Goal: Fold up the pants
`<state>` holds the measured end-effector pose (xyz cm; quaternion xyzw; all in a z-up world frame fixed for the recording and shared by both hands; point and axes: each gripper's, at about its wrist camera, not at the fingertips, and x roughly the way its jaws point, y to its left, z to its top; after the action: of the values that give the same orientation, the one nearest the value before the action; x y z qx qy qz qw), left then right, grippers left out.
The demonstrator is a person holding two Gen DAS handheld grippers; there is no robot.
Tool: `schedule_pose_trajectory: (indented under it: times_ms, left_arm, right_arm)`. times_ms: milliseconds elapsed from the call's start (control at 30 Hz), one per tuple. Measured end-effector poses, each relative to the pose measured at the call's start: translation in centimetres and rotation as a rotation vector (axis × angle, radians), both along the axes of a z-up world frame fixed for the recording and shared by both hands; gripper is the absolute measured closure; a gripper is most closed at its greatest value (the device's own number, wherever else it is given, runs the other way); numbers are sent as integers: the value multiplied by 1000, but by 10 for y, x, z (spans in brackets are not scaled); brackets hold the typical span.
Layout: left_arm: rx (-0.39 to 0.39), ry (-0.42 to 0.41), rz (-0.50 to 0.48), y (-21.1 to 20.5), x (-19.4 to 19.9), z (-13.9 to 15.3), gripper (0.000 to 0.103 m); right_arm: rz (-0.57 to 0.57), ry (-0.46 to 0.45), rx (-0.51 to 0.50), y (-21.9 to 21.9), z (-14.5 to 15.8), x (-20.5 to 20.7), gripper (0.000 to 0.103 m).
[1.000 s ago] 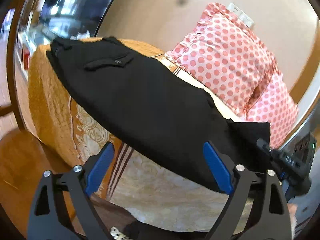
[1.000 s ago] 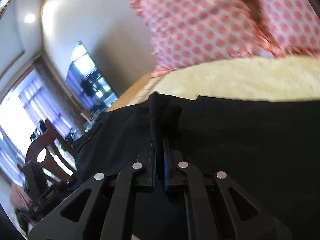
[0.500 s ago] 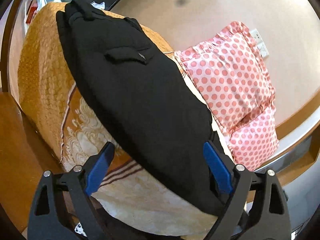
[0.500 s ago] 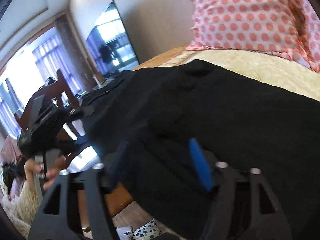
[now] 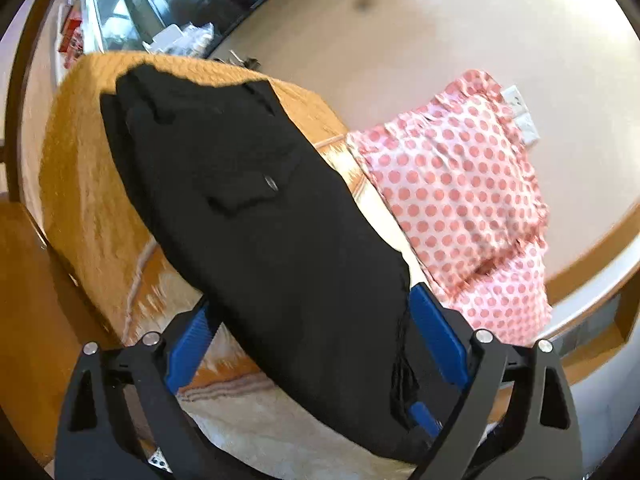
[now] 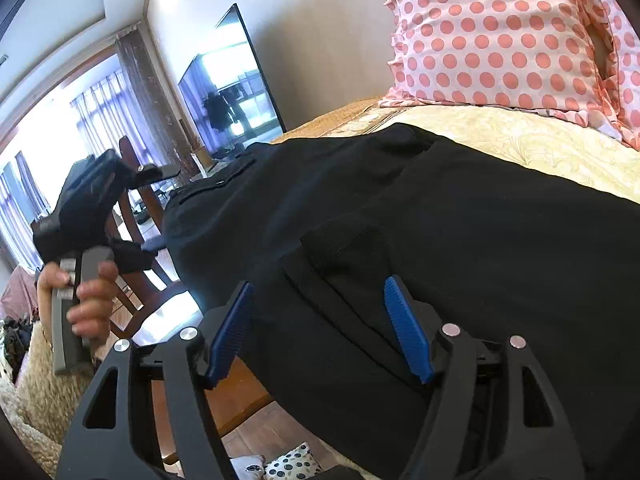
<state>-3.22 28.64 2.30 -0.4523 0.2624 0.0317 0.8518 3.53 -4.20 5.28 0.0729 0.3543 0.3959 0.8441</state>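
Black pants lie lengthwise on the bed, waistband at the far end, a flap pocket facing up. They also fill the right wrist view. My left gripper is open, its blue pads either side of the near end of the pants without closing on them. My right gripper is open above the cloth near the bed's edge. The left gripper also shows in the right wrist view, held in a hand at the left.
The bed has an orange and cream quilted cover. Two pink polka-dot pillows lean on the wall at the head. A wooden chair and wood floor lie beside the bed. A TV stands at the far wall.
My right gripper opened and let go of the pants fold, then drew back. My left gripper swung along the bed and now straddles the near end of the pants.
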Motion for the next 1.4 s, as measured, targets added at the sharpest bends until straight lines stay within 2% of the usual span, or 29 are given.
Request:
schedule_pose_trajectory:
  times_ms: [167, 300, 367, 467, 567, 600, 633, 667, 733, 800, 933, 1000, 1033, 1100, 1200, 1267, 1300, 1333, 1400]
  left_arm:
    - [18, 46, 117, 31, 7, 0, 11]
    - [-2, 77, 192, 58, 11, -3, 19]
    - [-3, 104, 220, 68, 13, -3, 27]
    - [-23, 113, 214, 79, 16, -4, 30]
    - [-56, 137, 236, 85, 20, -5, 41]
    - [-62, 143, 247, 86, 18, -7, 53]
    - [-62, 159, 265, 88, 17, -9, 75]
    - [-49, 177, 275, 89, 16, -10, 84]
    - [22, 192, 269, 83, 17, -5, 90]
    - [114, 193, 268, 72, 19, 8, 92]
    - [350, 148, 230, 27, 33, 56, 95]
    - [472, 114, 166, -10, 46, 81, 95]
    - [551, 81, 95, -43, 57, 97, 95]
    - [633, 33, -10, -89, 70, 113, 96]
    - [765, -110, -254, -194, 80, 132, 96]
    - [807, -211, -451, -264, 72, 130, 95]
    - [808, -232, -512, -284, 69, 126, 95]
    - [799, -253, -628, -318, 64, 112, 95]
    - [775, -224, -789, -361, 62, 81, 95]
  right_arm:
    - [5, -5, 6, -1, -1, 0, 33]
    - [6, -10, 11, -2, 0, -3, 33]
    - [7, -12, 13, -2, 0, -3, 33]
    - [7, -17, 16, -2, 0, -3, 33]
    - [6, -22, 16, -1, -1, -4, 33]
    - [6, -23, 16, -1, -1, -4, 33]
    - [5, -23, 21, -3, 0, -5, 33]
    - [3, -19, 31, -5, 0, -6, 33]
    - [0, -11, 54, -12, 1, -9, 33]
    - [-7, -11, 74, -21, 3, -14, 32]
    - [-55, -21, 135, -55, 9, -23, 29]
    - [-97, -48, 154, -76, 14, -29, 28]
    - [-130, -69, 164, -89, 18, -33, 28]
    - [-206, -104, 184, -116, 24, -40, 26]
    - [-346, -134, 205, -162, 29, -48, 26]
    - [-465, -146, 206, -197, 29, -54, 26]
    - [-507, -146, 202, -208, 29, -56, 26]
    - [-568, -143, 197, -226, 27, -59, 26]
    - [-646, -135, 196, -249, 22, -65, 25]
